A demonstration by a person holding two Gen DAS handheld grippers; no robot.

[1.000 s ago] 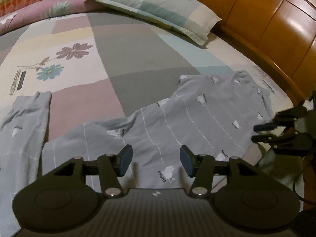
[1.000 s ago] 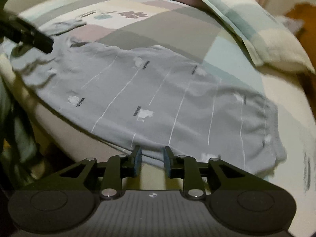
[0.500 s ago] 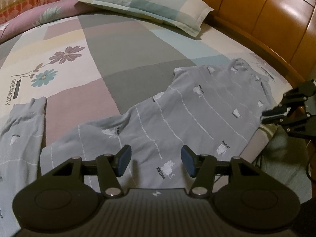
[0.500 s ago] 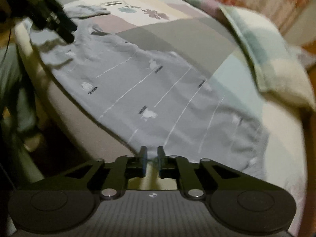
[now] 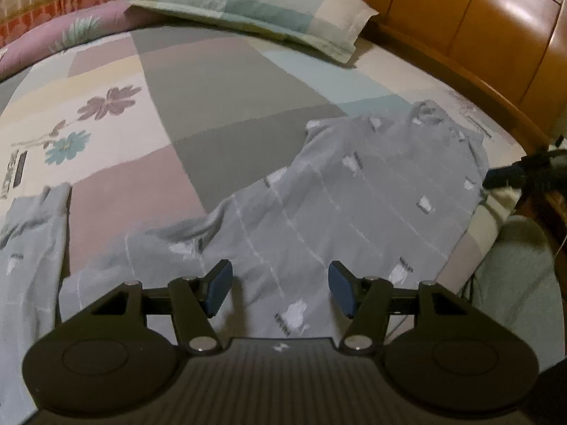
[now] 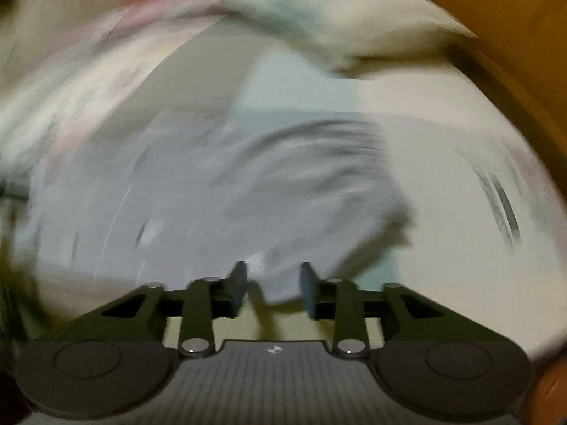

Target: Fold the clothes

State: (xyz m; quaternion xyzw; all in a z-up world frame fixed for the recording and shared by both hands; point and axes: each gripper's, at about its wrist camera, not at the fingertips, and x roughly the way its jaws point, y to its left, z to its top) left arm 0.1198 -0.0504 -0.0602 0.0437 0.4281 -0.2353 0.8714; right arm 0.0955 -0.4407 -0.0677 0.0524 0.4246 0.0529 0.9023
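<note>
A grey garment (image 5: 354, 205) with thin white stripes and small white prints lies spread on the bed, running from the near edge toward the headboard. My left gripper (image 5: 280, 292) hovers over its near part, jaws opening, nothing between the blue pads. A separate grey piece (image 5: 28, 248) lies at the far left. My right gripper (image 5: 503, 175) shows as a dark shape at the garment's far right end. In the blurred right wrist view, my right gripper (image 6: 273, 290) has its jaws opening, with a corner of the garment (image 6: 230, 184) lying loosely between the pads.
A checked pillow (image 5: 255, 10) lies at the head of the patchwork bed sheet (image 5: 212, 88), beside a wooden headboard (image 5: 496, 35). A pink quilt (image 5: 53, 35) runs along the far side. A person's leg (image 5: 514, 265) in grey-green trousers stands by the bed's right edge.
The right gripper's jaws narrowed, then spread apart, and its view swung toward the pillow and headboard, now blurred. The left gripper's jaws widened slightly. The garment's near left part has bunched up.
</note>
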